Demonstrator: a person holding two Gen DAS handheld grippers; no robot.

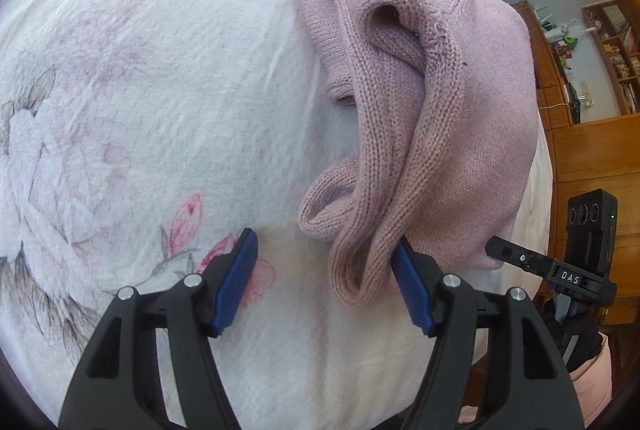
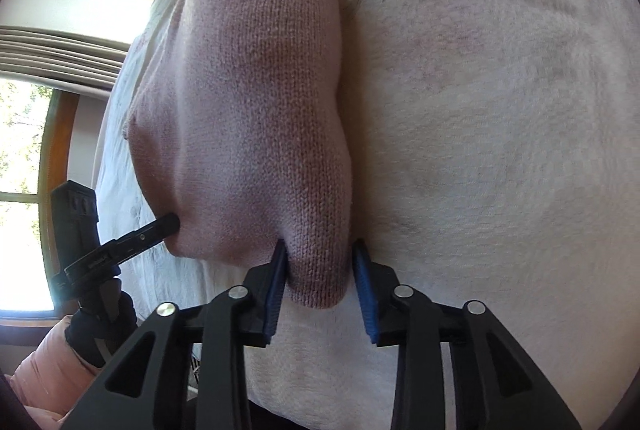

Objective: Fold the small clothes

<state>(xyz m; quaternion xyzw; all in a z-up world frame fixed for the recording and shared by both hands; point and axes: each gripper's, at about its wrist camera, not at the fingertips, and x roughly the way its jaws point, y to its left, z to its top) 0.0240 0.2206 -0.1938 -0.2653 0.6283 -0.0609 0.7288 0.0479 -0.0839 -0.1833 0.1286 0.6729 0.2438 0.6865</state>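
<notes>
Both open, the left hand-held gripper [image 1: 324,270] and right hand-held gripper [image 2: 320,272] straddle the pink knit garment [image 1: 460,134] on the bed [image 1: 140,90]; each should pinch its near edge squarely before folding.

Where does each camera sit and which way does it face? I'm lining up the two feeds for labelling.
Left wrist view: rides the left gripper, facing forward and down at the pink knit sweater on the floral bedsheet; its open fingers show, and the right gripper enters at right.
Right wrist view: rides the right gripper, facing the sweater's folded edge; the left gripper and a dark-gloved hand show at left.
Shared: the same sweater and bedsheet, and each other's gripper.
</notes>
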